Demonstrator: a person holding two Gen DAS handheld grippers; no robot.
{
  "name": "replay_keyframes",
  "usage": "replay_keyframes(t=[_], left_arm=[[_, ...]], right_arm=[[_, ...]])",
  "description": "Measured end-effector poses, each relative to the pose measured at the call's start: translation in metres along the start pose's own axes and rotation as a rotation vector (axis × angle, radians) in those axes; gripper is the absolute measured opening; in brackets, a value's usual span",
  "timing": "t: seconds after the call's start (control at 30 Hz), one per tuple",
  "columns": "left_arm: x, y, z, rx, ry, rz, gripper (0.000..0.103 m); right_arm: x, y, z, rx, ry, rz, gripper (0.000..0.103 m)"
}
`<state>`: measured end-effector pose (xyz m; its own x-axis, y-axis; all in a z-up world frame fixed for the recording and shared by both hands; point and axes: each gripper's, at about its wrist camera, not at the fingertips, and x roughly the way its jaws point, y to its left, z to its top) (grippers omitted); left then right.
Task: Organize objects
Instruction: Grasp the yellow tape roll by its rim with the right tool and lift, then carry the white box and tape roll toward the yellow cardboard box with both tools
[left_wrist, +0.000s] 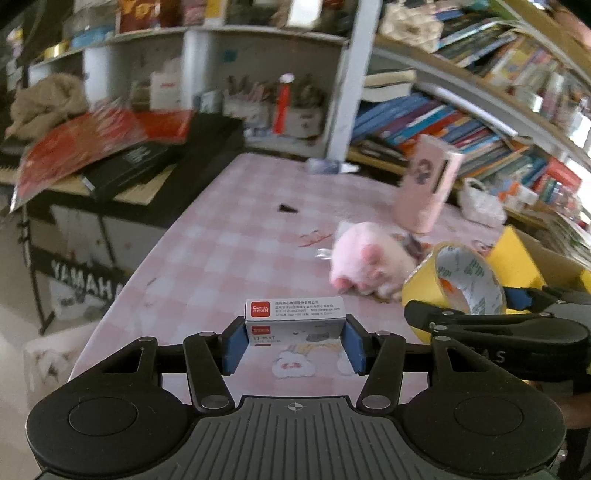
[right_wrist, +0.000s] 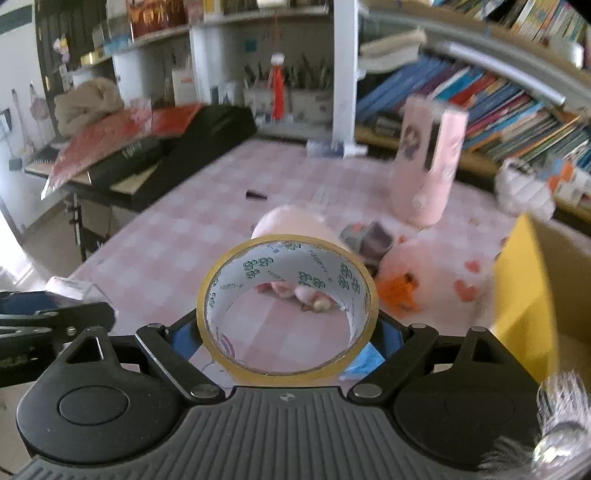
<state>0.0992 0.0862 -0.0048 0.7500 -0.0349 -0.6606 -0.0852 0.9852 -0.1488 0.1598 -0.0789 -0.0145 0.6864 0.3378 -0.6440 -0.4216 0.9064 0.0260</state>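
In the left wrist view, the left claw (left_wrist: 294, 341) pinched a small white cardboard staple box with a red label (left_wrist: 294, 320) by its two ends, clear above the pink-checked desk (left_wrist: 221, 240). Only the lower part of the box sat between the pads, so a jolt might have tipped it out.

In the right wrist view, the right claw (right_wrist: 288, 332) spread wide around a yellow-edged roll of adhesive tape (right_wrist: 288, 310), with the yellow cardboard box (right_wrist: 524, 295) at three o'clock. The round rim could have rolled free.
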Motion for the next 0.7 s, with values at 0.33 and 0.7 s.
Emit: replay_keyframes(t=[0.33, 0.7], left_arm=[[-0.020, -0.014, -0.021, 0.081, 0.012, -0.108, 0.053], [-0.049, -0.019, -0.049, 0.145, 0.036, -0.190, 0.053]], right_arm=[[-0.049, -0.003, -0.028, 0.086, -0.015, -0.119, 0.090], [-0.091, 0.008, -0.069, 0.171, 0.010, -0.189, 0.090]])
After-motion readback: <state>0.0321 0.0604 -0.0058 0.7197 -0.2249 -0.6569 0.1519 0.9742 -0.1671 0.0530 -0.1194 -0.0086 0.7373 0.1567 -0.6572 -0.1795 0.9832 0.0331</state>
